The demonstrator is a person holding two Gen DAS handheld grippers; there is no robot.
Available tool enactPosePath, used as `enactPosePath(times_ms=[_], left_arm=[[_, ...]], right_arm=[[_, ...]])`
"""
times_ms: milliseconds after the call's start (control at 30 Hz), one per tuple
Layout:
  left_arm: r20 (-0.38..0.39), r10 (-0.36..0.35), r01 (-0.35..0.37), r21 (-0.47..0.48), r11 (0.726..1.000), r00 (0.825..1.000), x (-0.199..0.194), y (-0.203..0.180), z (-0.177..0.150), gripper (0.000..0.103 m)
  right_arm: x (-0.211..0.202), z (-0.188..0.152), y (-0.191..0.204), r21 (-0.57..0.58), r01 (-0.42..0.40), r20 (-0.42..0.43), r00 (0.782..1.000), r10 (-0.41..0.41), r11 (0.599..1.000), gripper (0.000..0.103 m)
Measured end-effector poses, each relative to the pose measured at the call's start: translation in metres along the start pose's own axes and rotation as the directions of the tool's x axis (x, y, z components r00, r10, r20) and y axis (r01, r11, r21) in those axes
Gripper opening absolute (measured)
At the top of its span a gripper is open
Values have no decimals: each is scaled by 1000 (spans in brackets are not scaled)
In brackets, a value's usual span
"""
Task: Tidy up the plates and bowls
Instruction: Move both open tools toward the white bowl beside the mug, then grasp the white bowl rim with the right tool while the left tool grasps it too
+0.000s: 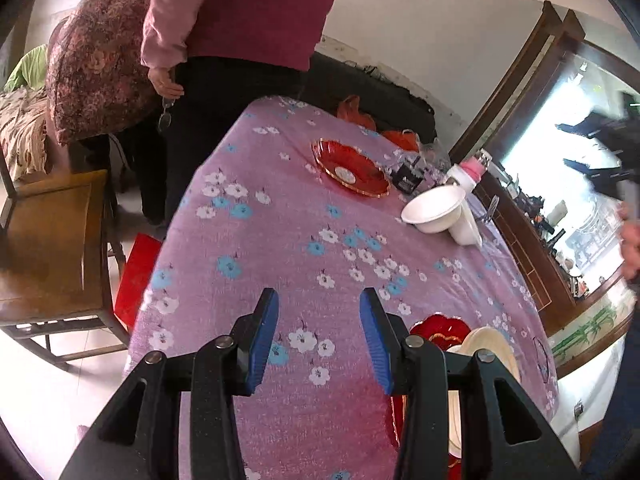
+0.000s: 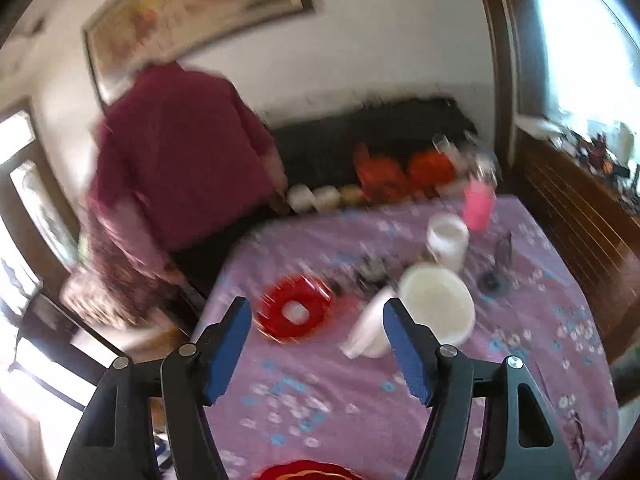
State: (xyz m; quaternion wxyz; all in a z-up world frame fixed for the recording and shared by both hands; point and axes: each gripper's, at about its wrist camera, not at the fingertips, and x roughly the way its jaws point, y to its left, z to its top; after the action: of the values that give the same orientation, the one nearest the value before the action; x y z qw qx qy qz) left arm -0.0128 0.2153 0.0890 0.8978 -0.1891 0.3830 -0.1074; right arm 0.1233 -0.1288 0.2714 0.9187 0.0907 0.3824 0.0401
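Observation:
A red plate [image 1: 350, 168] lies on the purple flowered tablecloth [image 1: 280, 240] at the far side; it also shows blurred in the right wrist view [image 2: 296, 312]. A white bowl [image 1: 434, 208] stands to its right with a second white dish [image 1: 464, 226] leaning on it; both show in the right wrist view, the bowl [image 2: 436, 304] and the tilted dish [image 2: 370, 332]. A cream plate [image 1: 492, 348] rests on a red scalloped plate [image 1: 440, 326] near my left gripper [image 1: 319, 300], which is open and empty. My right gripper [image 2: 317, 312] is open and empty above the table.
A person in a magenta top [image 1: 248, 20] stands at the table's far left. A wooden chair [image 1: 52, 248] is at left. A pink cup [image 2: 478, 206], a white jar [image 2: 448, 240], orange bags [image 2: 384, 178] and a dark sofa [image 2: 360, 136] are at the back.

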Motion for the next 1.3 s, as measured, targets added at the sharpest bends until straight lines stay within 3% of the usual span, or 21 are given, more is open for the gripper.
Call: enactPosePath(times_ms=[100,133,300,467,500,567,767,900,1133,1300], left_arm=[[-30,-15,16,18,1000,999,12,-10,-1,41],[-33,-18,19,24,1000,999,15,-13,0,41],[-53,-10,12,52,999,999,27,-22,0,41],[-84,12,-6,61,998,996,41,-24,1,41],[-87,15,-10,60,998,996,43,-24,2,41],[-91,12,-7,58,998,996,45,-24,2,41],[-91,3,4,78,997,996,43,-30,-2,41],[-79,-18,27,109,994,997,32,-45,-8,41],[-79,-105,118,194,974,991,10,-104,-34,41],[-137,-185,217,285,934,973,4,-171,-69,41]], right_arm=[[66,-10,-20,17,66,-138,988,-63,998,37],[82,-12,-25,17,84,-166,983,-80,996,34],[153,-6,-56,54,168,-240,959,-151,984,32],[190,0,-65,59,231,-263,942,-208,971,32],[200,-2,-70,78,213,-280,942,-184,974,28],[201,-7,-75,87,222,-283,940,-190,971,10],[150,-33,-105,167,101,-228,972,-61,981,7],[83,-71,-141,228,19,-186,982,24,973,7],[-2,-167,-196,303,-42,-189,976,103,952,7],[-31,-230,-244,388,-89,-185,968,172,917,8]])
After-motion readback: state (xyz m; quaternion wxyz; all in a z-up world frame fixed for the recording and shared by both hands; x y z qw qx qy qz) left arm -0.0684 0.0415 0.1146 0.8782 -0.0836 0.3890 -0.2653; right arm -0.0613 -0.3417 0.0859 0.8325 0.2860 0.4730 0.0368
